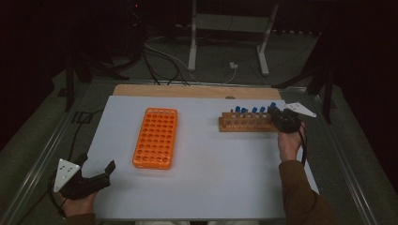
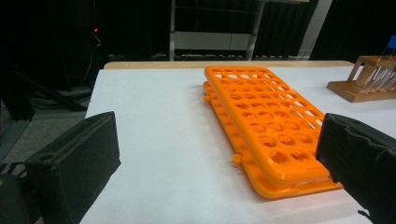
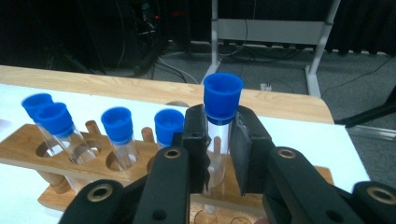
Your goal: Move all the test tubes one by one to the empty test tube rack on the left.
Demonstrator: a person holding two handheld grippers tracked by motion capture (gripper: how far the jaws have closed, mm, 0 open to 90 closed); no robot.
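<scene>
Clear plastic test tube with a blue cap [image 3: 222, 122] stands upright between the jaws of the right gripper [image 3: 219, 140], which are closed on its glass-clear body just below the cap. It sits at the right end of a long wooden tube rack [image 1: 244, 123] on the far right part of the white desk [image 1: 211, 168]. In the right gripper view four more blue-capped tubes [image 3: 116, 128] stand in the rack to the left of the held one, two of them leaning, so five tubes are counted there; short wooden pegs rise between the holes.

One orange plastic rack with many round holes [image 1: 156, 137] lies flat near the middle-left of the desk, well apart from the wooden rack, with bare desk between the two. The left gripper [image 1: 96, 178] rests at the near left corner of the desk, its jaws standing wide apart with nothing between them; in the left gripper view the orange rack lies just beyond its right jaw.

The wooden rack stands close to the desk's far and right edges. A strip of bare wood runs along the far edge. Beyond the desk the floor carries loose cables [image 1: 164, 61] and the white legs of a metal frame [image 1: 227, 37].
</scene>
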